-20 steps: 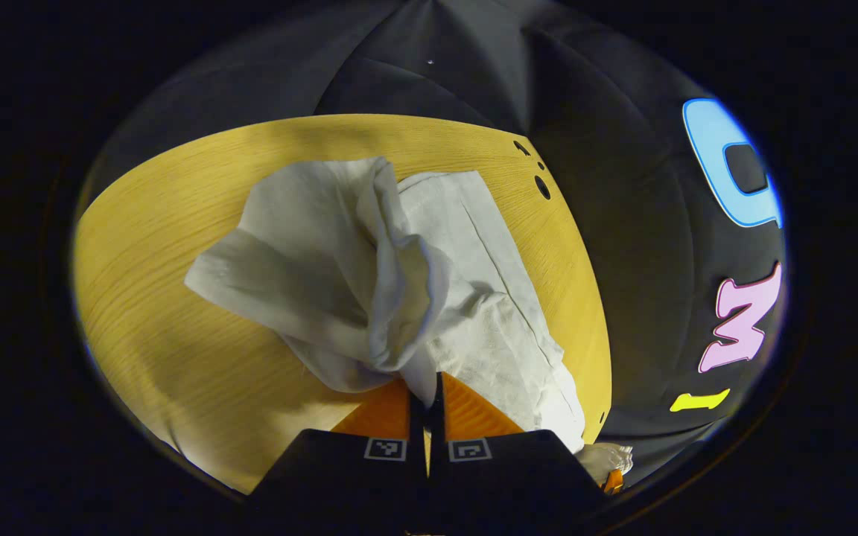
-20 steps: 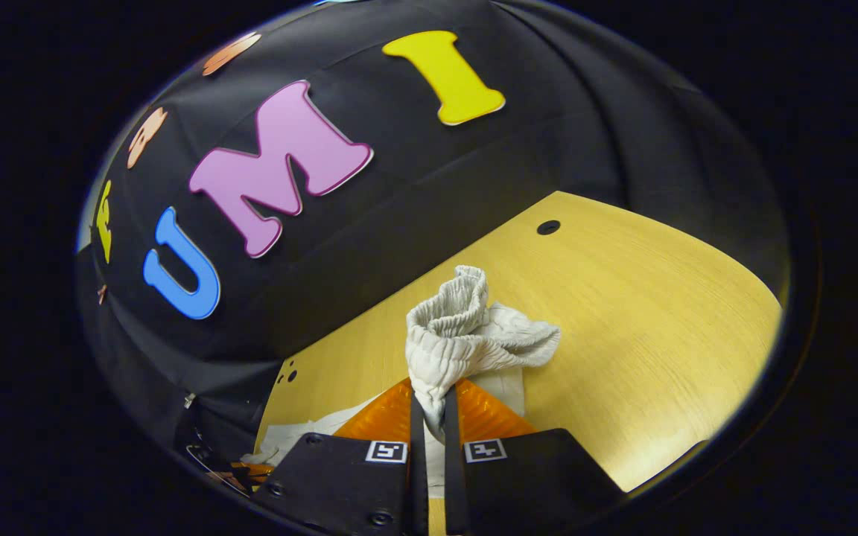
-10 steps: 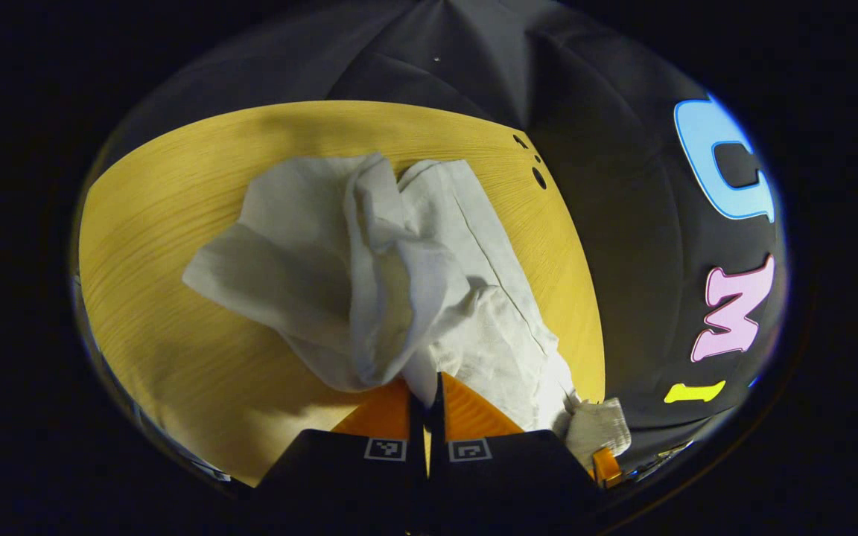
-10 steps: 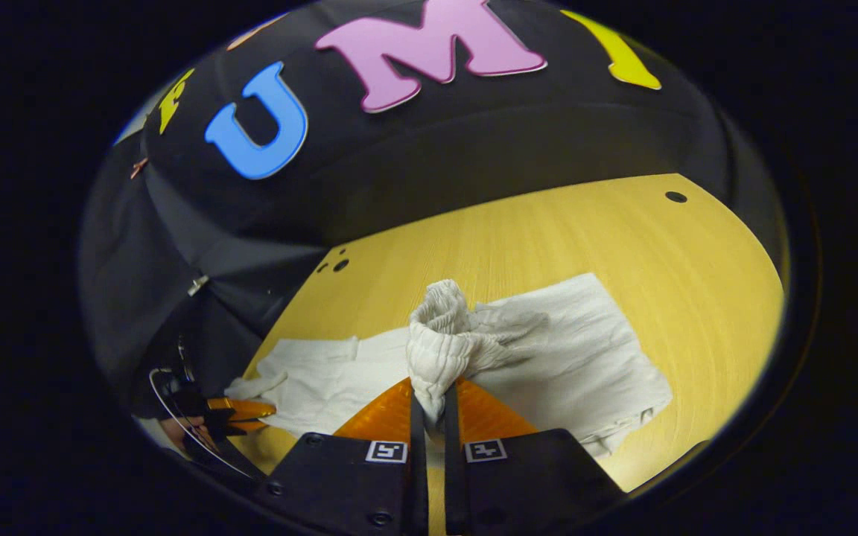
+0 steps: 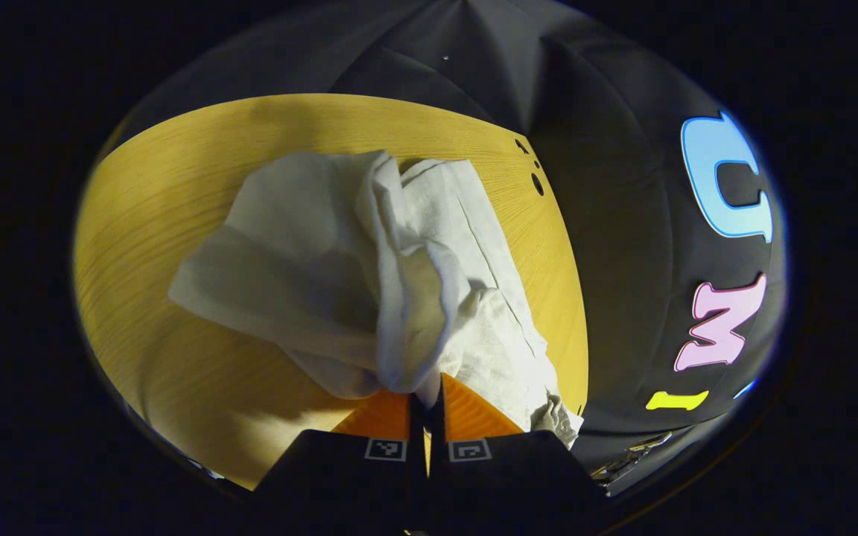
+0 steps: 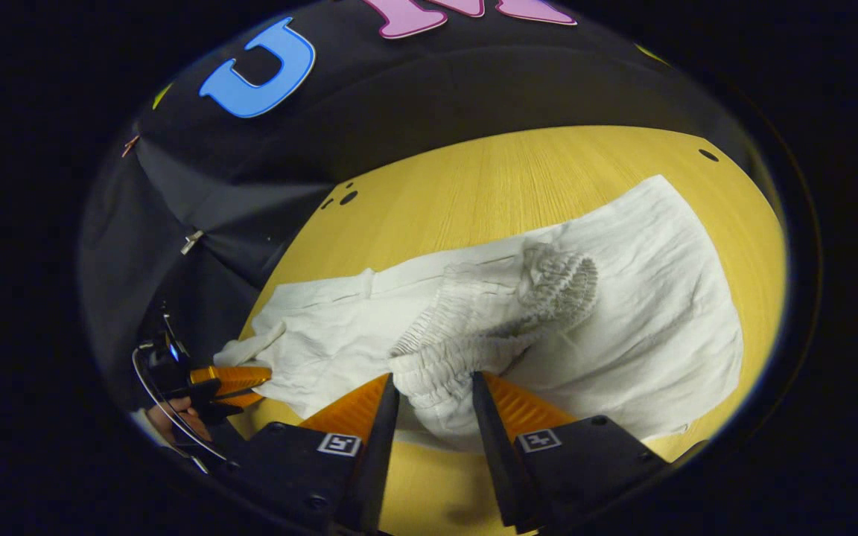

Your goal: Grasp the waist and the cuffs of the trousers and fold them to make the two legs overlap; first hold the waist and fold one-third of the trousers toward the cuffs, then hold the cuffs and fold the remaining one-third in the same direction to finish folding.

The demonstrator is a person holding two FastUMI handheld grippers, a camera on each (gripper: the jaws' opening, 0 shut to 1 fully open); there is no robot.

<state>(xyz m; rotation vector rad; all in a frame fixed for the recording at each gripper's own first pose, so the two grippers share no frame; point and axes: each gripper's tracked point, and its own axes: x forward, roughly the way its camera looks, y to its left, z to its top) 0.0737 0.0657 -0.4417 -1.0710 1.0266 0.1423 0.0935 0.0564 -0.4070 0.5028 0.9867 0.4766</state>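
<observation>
White cloth trousers [image 6: 623,313] lie on the tabletop [image 6: 518,179]: soft, light, limp. Left hand-held gripper [image 5: 425,391] pinches the cuff end; right hand-held gripper [image 6: 433,394] stands parted around the elastic waist [image 6: 474,327]. Grip best at the gathered waistband.

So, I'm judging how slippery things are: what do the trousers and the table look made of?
Trousers: thin white woven cloth, probably cotton or linen, matte and creased, with a gathered elastic waist. Table: pale wood or wood-look laminate, showing fine straight grain and a smooth, faintly glossy top.
</observation>
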